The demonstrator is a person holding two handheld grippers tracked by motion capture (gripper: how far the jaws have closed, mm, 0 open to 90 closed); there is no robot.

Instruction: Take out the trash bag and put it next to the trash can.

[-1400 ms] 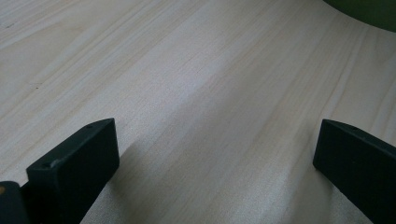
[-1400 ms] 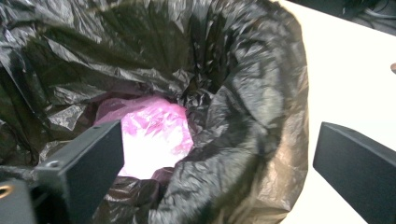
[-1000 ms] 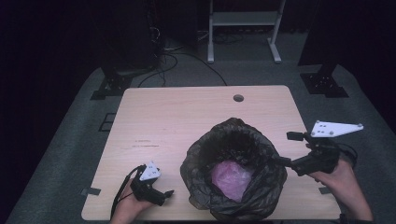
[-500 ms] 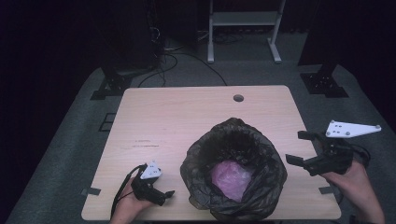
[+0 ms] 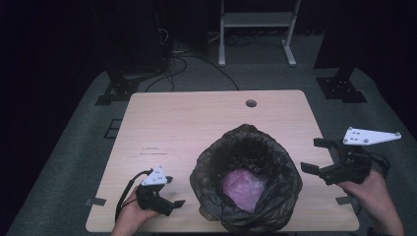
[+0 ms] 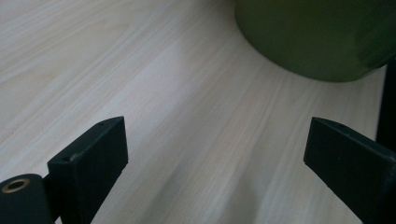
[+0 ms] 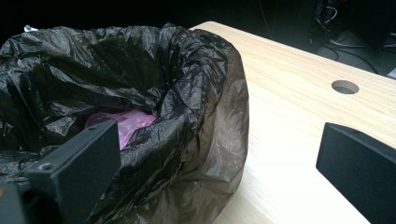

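Observation:
A bin lined with a black plastic bag (image 5: 246, 162) stands on the front middle of the wooden table (image 5: 196, 123). Something pink (image 5: 243, 184) lies inside it, also seen as a pink patch (image 7: 123, 122) in the right gripper view past the bag's crumpled rim (image 7: 187, 70). My right gripper (image 5: 317, 155) hovers open at the table's right edge, a short way from the bag, holding nothing. My left gripper (image 5: 174, 191) rests open near the front left, beside the bag. In the left gripper view the open jaws frame bare wood, with the bin's green wall (image 6: 317, 37) ahead.
A round cable hole (image 5: 251, 103) sits in the table's far middle, also visible as the hole (image 7: 345, 87) from the right gripper. Dark floor, stands and cables surround the table. A white frame (image 5: 255, 19) stands behind it.
My right gripper has pulled away from the bag's rim to the right, out to the table's edge, and stays open. The left gripper has not moved.

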